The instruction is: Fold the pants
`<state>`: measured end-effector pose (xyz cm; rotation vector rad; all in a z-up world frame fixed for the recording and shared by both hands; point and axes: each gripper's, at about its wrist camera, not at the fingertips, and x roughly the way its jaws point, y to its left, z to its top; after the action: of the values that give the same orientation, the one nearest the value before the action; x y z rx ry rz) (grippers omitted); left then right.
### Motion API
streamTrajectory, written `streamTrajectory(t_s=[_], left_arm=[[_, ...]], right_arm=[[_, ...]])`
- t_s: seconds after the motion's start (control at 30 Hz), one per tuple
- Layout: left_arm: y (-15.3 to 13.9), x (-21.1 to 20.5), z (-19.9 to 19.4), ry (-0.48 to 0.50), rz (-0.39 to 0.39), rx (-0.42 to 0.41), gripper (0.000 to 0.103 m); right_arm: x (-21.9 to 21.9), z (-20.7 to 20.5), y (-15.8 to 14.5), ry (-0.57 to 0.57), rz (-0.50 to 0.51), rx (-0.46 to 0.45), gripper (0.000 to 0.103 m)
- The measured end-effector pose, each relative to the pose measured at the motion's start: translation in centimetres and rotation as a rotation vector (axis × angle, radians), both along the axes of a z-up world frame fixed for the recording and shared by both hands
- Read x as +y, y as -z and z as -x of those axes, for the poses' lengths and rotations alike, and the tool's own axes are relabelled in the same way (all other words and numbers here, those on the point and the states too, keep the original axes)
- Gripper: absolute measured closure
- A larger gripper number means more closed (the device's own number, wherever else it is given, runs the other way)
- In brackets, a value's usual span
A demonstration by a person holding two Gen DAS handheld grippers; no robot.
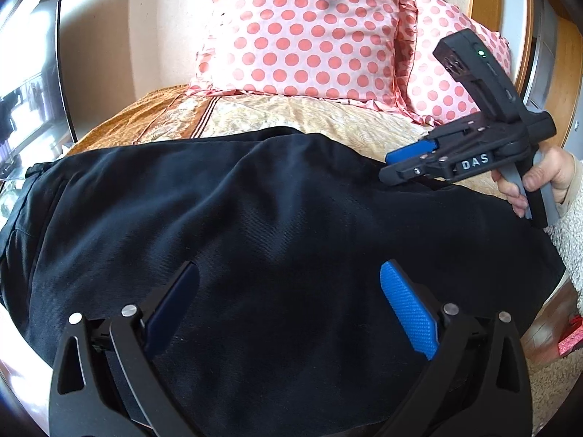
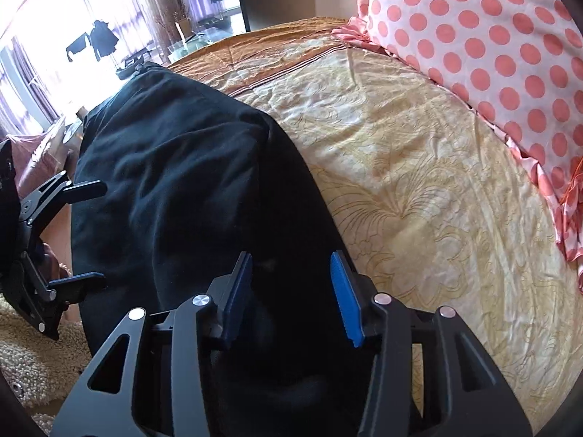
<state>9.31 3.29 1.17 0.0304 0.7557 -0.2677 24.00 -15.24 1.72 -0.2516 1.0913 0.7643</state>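
Yellow floral bedspread (image 2: 419, 182) carries the black fabric pants (image 1: 255, 225); left gripper (image 1: 289, 304) spread wide, empty, right gripper (image 2: 291, 291) parted, holding nothing.

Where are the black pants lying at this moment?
The black pants lie spread across the near side of the yellow patterned bedspread, below the polka-dot pillows. Both open grippers, left gripper and right gripper, are over them.
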Motion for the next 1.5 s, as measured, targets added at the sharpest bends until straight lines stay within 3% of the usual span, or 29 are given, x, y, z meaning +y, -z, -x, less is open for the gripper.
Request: streamTrajectory(t_s=[0.1, 0.23, 0.27, 0.47, 0.53, 0.63, 0.7, 0.77, 0.83, 0.93, 1.0, 1.23, 1.3, 1.37, 1.5], left_arm=[[0.3, 0.2, -0.2, 0.004, 0.007, 0.003, 0.003], [0.4, 0.4, -0.5, 0.006, 0.021, 0.005, 0.003], [0.5, 0.5, -0.5, 0.005, 0.022, 0.004, 0.003], [0.4, 1.2, -0.9, -0.025, 0.037, 0.005, 0.003], [0.3, 1.4, -0.9, -0.034, 0.048, 0.005, 0.003], [0.4, 1.6, -0.7, -0.039, 0.042, 0.006, 0.003], [0.4, 1.7, -0.6, -0.043, 0.036, 0.007, 0.003], [0.4, 1.9, -0.4, -0.044, 0.032, 0.004, 0.003], [0.4, 1.9, -0.1, -0.046, 0.029, 0.001, 0.003], [0.3, 1.9, 0.1, -0.045, 0.037, -0.005, 0.003], [0.2, 1.5, 0.1, -0.033, 0.042, -0.008, 0.003], [0.4, -1.9, -0.1, 0.026, 0.005, -0.008, 0.003], [0.8, -2.9, 0.0, 0.03, -0.038, -0.003, 0.003], [1.2, -3.4, 0.2, 0.02, -0.082, 0.0, 0.003], [1.2, -3.7, 0.6, 0.022, -0.075, 0.009, 0.003]], right_arm=[[0.5, 0.3, 0.5, -0.025, -0.021, 0.066, 0.06], [0.2, -0.3, 1.6, 0.025, -0.049, 0.127, 0.089], [0.1, -0.3, 1.5, 0.033, -0.056, 0.125, 0.092], [0.9, -0.3, -2.9, 0.059, 0.002, -0.125, 0.095], [1.1, -0.7, -2.4, 0.056, 0.029, -0.122, 0.095], [1.4, -0.9, 0.7, 0.05, 0.087, -0.053, 0.093], [1.2, -0.8, 0.8, 0.069, 0.072, -0.044, 0.088], [0.2, -0.8, -0.1, 0.108, 0.058, -0.048, 0.069], [-2.2, -0.1, -1.8, 0.167, 0.022, -0.097, 0.057], [-6.9, 1.3, -3.9, 0.267, -0.027, -0.14, 0.057], [-9.3, 2.7, -4.0, 0.307, -0.001, -0.151, 0.057], [-13.0, 4.5, -0.7, 0.372, 0.137, -0.134, 0.058], [-13.5, 5.0, 1.0, 0.409, 0.224, -0.119, 0.058], [-15.1, 5.7, 1.1, 0.45, 0.164, -0.113, 0.058], [-17.6, 8.7, -0.2, 0.535, 0.129, -0.173, 0.058]])
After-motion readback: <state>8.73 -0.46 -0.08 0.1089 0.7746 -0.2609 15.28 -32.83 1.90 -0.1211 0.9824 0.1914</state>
